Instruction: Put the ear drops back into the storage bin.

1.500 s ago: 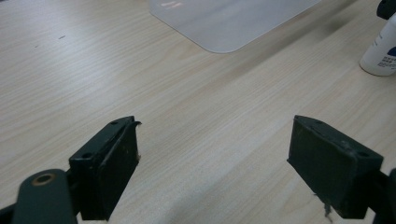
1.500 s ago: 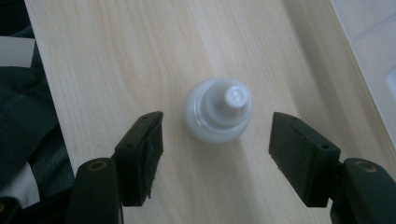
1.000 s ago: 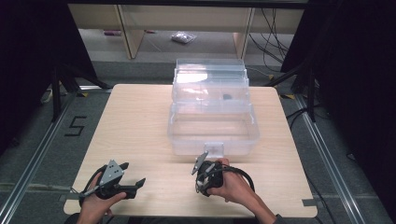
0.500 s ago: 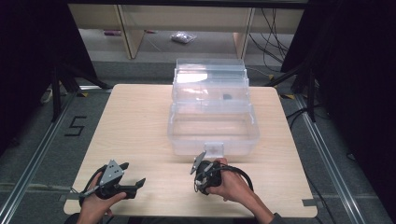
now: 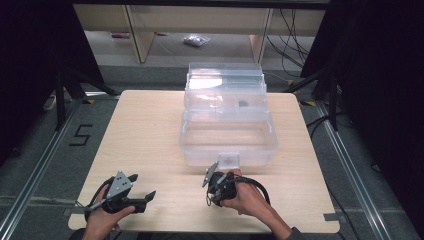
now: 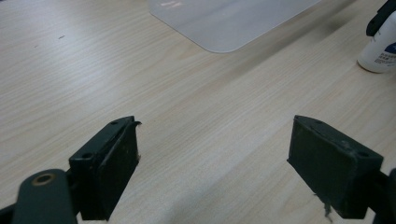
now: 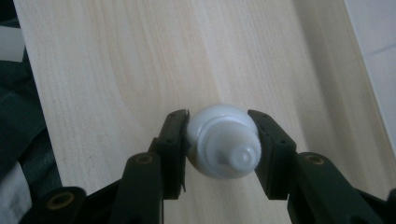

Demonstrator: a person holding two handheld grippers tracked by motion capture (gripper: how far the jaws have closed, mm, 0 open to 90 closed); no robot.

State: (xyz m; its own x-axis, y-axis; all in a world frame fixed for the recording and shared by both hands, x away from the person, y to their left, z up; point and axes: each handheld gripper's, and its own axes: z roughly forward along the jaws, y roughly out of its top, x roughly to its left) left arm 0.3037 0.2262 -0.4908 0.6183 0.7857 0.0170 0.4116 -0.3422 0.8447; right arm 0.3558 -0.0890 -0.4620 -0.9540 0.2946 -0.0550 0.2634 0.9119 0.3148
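- One light wooden table (image 5: 150, 130) is seen from the high view, with one clear plastic box (image 5: 227, 135) standing on its far half; the box is open, with tiered trays stepping up toward the far edge.
- One small dark item (image 5: 243, 104) is seen inside an upper tray of the box; what it is cannot be told.
- Two grippers are held at the near edge of the table, one in each hand.
- The left gripper (image 5: 142, 187) is held low near the left front corner by the left hand (image 5: 102, 217). In the left gripper view its two jaws are spread wide apart over bare wood, and nothing is held between them (image 6: 212, 158).
- The right gripper (image 7: 219, 140) is held by the right hand (image 5: 247, 197) just in front of the box. In the right gripper view its two jaws are closed against the sides of one small white bottle (image 7: 223, 142), whose nozzle end is turned toward the camera.
- The same white bottle (image 6: 380, 44) is seen at the right edge of the left gripper view, held just above or on the table, with a dark jaw at its top.
- One rounded corner of the clear box (image 6: 224, 21) is seen at the top of the left gripper view.
- One small clear bag (image 5: 196, 40) lies on the floor beyond the table.
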